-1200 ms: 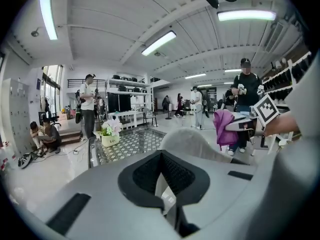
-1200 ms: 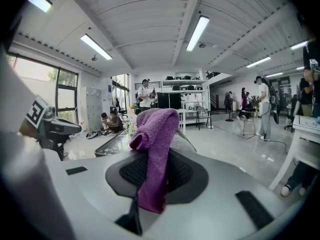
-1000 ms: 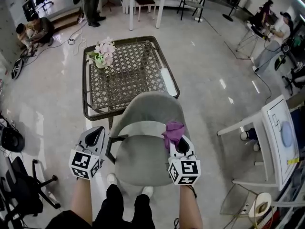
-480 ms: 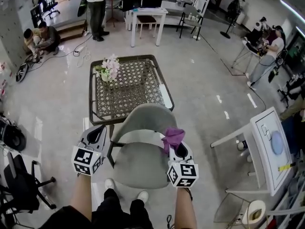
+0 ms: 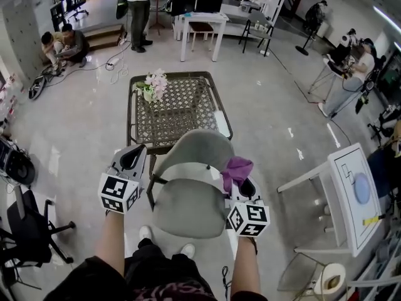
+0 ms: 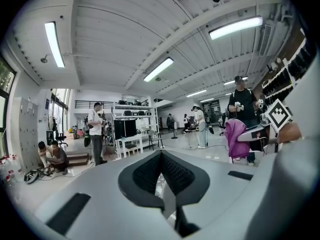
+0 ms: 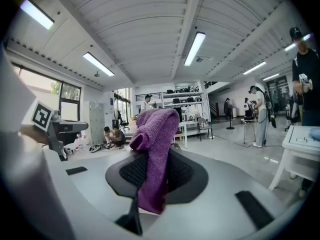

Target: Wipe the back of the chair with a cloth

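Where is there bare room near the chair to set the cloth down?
The chair seat is bare, between the left hand-held gripper and the right hand-held gripper. The lattice table is free across its middle and near side; flowers stand at its far-left corner. It is tightest at the chair's right side, where the right hand-held gripper holds the purple cloth.

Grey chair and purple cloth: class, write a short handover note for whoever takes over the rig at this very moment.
Left gripper: shut, empty, left of the grey padded chair.
Right gripper: shut on the purple terry cloth, beside the right end of the chair's curved backrest; contact unclear.
Done: cloth in grip.
To do: wipe the backrest.
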The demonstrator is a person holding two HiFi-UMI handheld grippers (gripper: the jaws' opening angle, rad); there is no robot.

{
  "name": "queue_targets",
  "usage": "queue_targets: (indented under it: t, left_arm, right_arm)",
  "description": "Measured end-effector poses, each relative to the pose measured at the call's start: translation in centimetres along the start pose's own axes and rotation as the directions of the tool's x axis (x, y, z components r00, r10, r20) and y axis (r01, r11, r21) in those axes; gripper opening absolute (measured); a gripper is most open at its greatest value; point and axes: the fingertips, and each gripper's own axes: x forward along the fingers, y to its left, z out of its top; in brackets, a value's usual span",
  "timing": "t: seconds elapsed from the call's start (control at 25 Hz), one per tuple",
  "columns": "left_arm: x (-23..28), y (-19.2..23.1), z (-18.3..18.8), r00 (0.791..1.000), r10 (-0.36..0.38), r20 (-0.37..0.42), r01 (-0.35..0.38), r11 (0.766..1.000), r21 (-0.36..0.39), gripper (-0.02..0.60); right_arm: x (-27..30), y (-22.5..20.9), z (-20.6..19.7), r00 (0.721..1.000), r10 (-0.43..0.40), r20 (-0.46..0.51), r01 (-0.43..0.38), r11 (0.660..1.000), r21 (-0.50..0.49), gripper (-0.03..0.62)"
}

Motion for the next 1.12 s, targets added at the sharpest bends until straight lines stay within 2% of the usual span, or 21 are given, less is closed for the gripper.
queue_targets:
  t: [0.32,1.12]
  left_arm:
    - [-1.2,-0.4,3.1,0.998,0.028,0.052,-0.029,1.0,0.008,0.008]
    - [-2.2,-2.7,4.9,0.997,0.016,0.081,-0.021,0.998,0.062,0.008]
  right_arm:
    - [-1.8,0.0,2.2,1.0,0.0,0.032,0.001,0.999,-0.033,0.092]
    - [-3.6,-1.4,4.0,0.996,-0.009,0.088,0.014,0.999,-0.051,0.092]
